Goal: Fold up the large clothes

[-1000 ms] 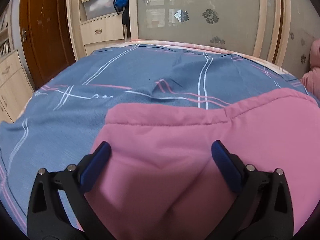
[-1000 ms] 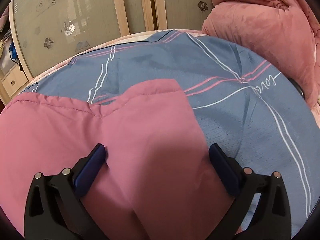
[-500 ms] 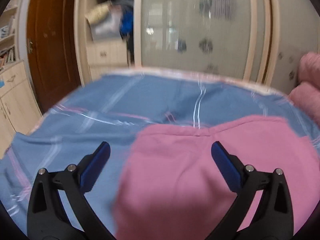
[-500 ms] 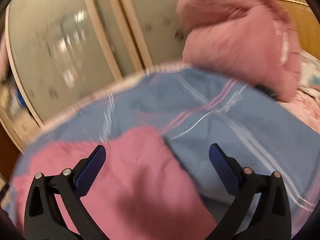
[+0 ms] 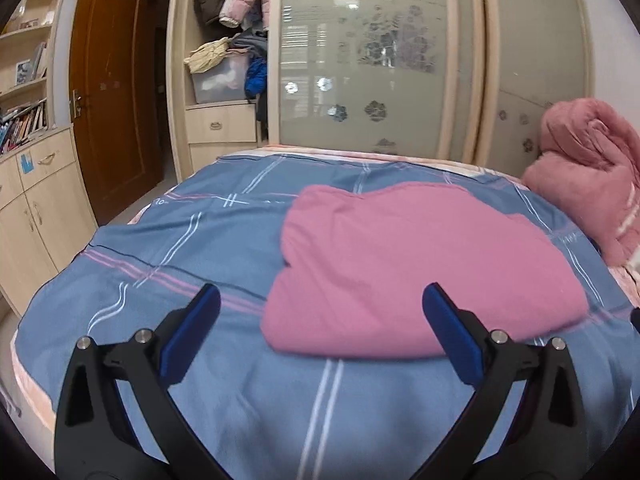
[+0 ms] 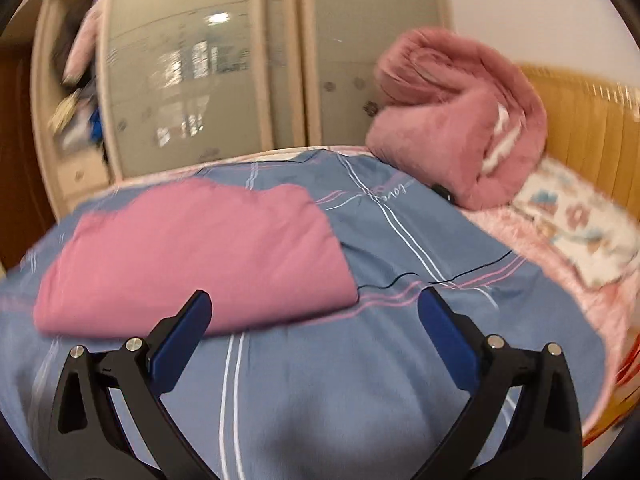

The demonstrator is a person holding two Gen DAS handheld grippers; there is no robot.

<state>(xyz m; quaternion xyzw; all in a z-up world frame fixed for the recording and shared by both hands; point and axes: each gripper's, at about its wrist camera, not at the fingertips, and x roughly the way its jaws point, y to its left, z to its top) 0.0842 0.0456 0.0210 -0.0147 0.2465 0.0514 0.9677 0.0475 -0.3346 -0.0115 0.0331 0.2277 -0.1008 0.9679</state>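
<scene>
Both tools, left (image 5: 320, 312) and right (image 6: 316, 316), hover spread wide and empty above the folded pink garment (image 5: 420, 268).

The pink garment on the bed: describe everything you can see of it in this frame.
The pink garment is a plain, matte, soft-looking cloth, apparently slightly padded, folded into a thick, roughly rectangular bundle with rounded fold edges. It lies flat on the blue striped bedcover, toward its middle, with a bumpy far edge. Nothing grips it: the left gripper and right gripper hang open on its near side, clear of the cloth. A thin dark cord runs from near its right corner.
</scene>
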